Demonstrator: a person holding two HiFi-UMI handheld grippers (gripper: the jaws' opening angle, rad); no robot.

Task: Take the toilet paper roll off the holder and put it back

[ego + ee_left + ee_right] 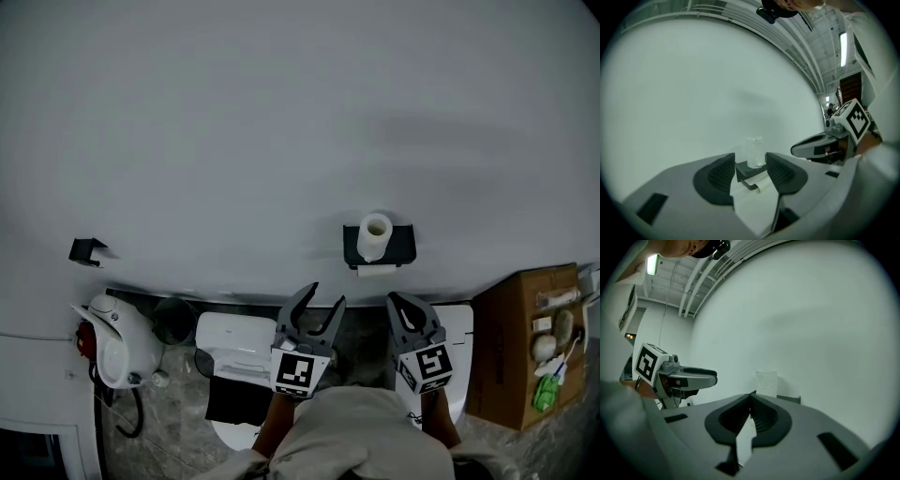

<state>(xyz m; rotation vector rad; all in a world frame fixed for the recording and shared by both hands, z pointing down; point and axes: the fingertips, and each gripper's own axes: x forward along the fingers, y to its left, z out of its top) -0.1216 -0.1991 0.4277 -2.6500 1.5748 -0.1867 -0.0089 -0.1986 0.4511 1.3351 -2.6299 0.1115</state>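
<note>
A white toilet paper roll [375, 236] stands upright on a black wall holder [401, 246], and a short strip of paper [377, 270] hangs under it. Both grippers are held below the holder, apart from it. My left gripper [324, 293] has its jaws apart with nothing between them. In the left gripper view the roll [755, 152] and holder [749, 177] show through the gap of the left gripper [750, 158]. My right gripper [399, 300] is shut and empty. Its tips [751, 395] meet in the right gripper view, with the roll [766, 382] ahead.
A white toilet [234, 342] sits below left of the grippers. A brown cardboard box [520, 347] with small items on top stands at the right. A white and red device [114, 342] and a small black wall bracket [87, 250] are at the left.
</note>
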